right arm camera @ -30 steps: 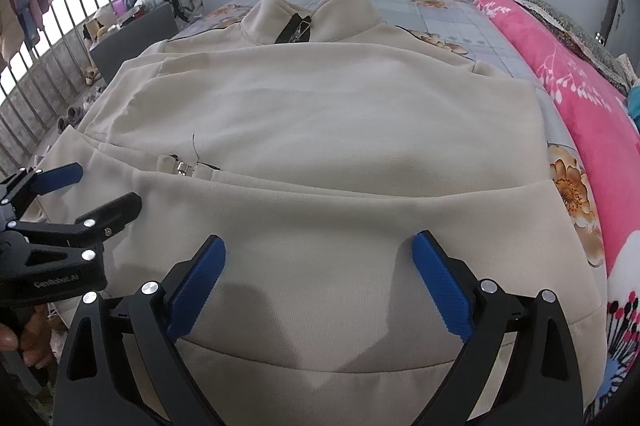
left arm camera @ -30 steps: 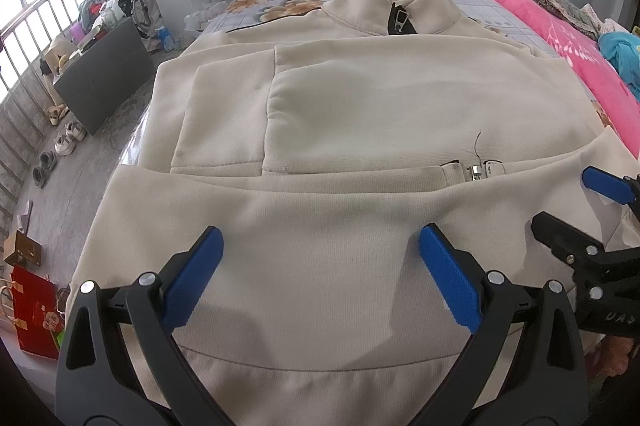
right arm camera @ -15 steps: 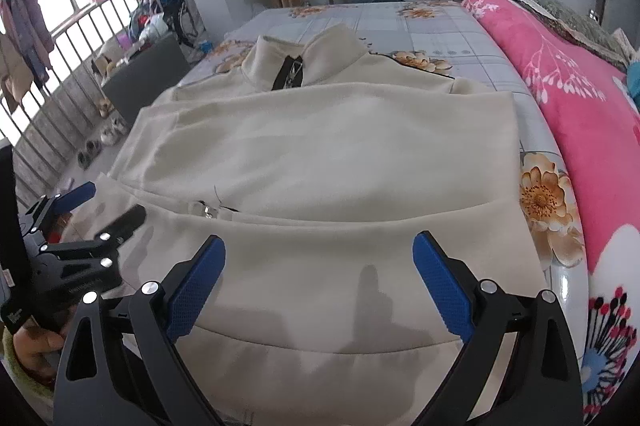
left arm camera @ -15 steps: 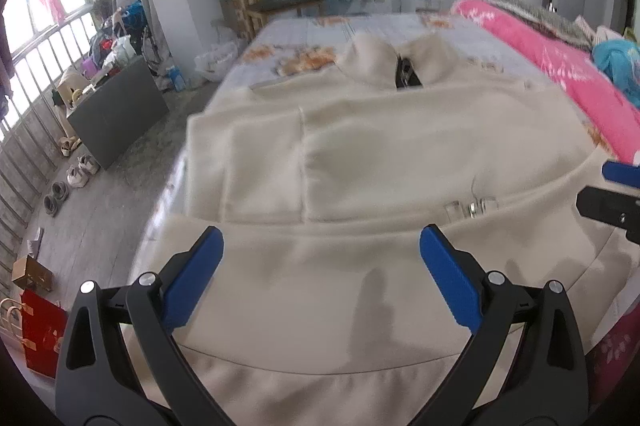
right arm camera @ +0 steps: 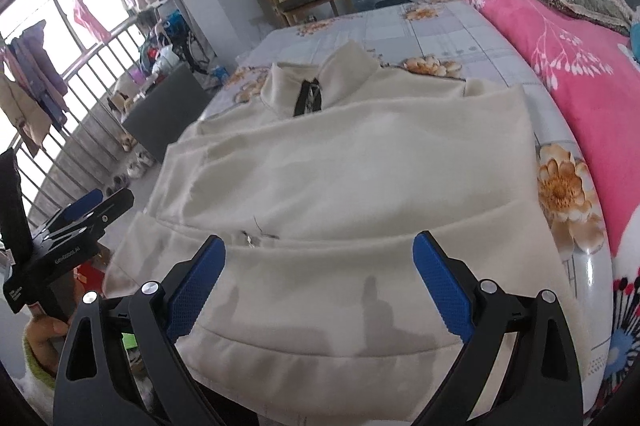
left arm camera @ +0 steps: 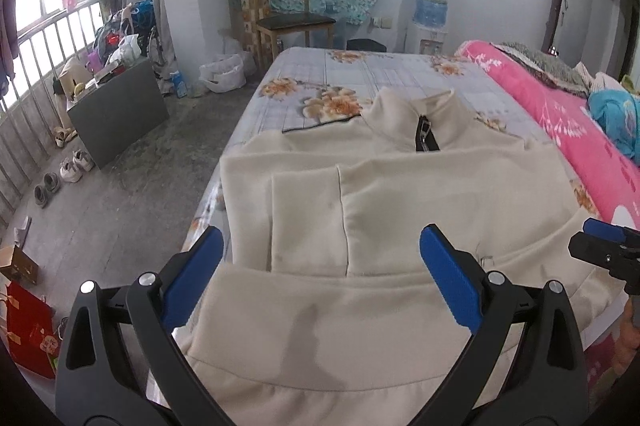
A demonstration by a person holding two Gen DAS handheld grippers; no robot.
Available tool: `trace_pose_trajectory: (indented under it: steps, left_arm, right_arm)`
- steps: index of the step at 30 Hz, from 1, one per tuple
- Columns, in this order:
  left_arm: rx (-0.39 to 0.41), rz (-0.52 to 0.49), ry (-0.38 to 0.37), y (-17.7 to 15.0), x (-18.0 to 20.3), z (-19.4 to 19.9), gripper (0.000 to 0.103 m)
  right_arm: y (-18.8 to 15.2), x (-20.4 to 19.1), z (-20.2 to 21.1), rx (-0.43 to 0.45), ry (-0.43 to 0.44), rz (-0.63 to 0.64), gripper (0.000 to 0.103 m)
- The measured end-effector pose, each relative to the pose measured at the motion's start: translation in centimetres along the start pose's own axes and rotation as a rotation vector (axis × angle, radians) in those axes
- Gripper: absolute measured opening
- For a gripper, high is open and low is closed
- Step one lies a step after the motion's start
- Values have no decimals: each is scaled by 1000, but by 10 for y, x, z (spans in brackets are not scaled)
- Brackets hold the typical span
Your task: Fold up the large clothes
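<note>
Both grippers, left (left arm camera: 320, 280) and right (right arm camera: 316, 276), gape empty above jacket (left arm camera: 400, 202) hem at bed's (left arm camera: 400, 74) near edge; collar lies straight ahead.

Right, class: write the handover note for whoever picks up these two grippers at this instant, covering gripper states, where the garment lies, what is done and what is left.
Left gripper: open, holding nothing, above the near part of the garment.
Right gripper: open, holding nothing, alongside it.
The cream fleece zip-collar pullover lies flat on the floral bedsheet, collar at the far end. A sleeve is folded in over the body and the hem end is folded up across it.
Left, as far as I can judge: another fold toward the collar, then tidy the edges. The pink quilt lies to the right.
</note>
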State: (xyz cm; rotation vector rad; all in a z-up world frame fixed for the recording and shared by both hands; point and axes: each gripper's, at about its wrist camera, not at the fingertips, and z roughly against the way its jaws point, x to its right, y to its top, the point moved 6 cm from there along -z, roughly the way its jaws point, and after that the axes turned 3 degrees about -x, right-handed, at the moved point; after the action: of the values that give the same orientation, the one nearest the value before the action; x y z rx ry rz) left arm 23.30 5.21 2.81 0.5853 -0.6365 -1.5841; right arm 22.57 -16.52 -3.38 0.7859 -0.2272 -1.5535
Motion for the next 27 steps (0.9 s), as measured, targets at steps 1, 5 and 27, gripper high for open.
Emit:
trace_pose_trajectory:
  steps: [1,5,27]
  left_arm:
    - [6,-2,1,4,0,2,95]
    - [37,-22,-3,21,1,10,95]
    - [-126,114,-221,176,32,-147,95]
  right_arm:
    - [3,-1,1,2,3,1,92]
    - [20,-7,5,16,13,13,92]
    - [210,38,-92,-150,-22,-102,92]
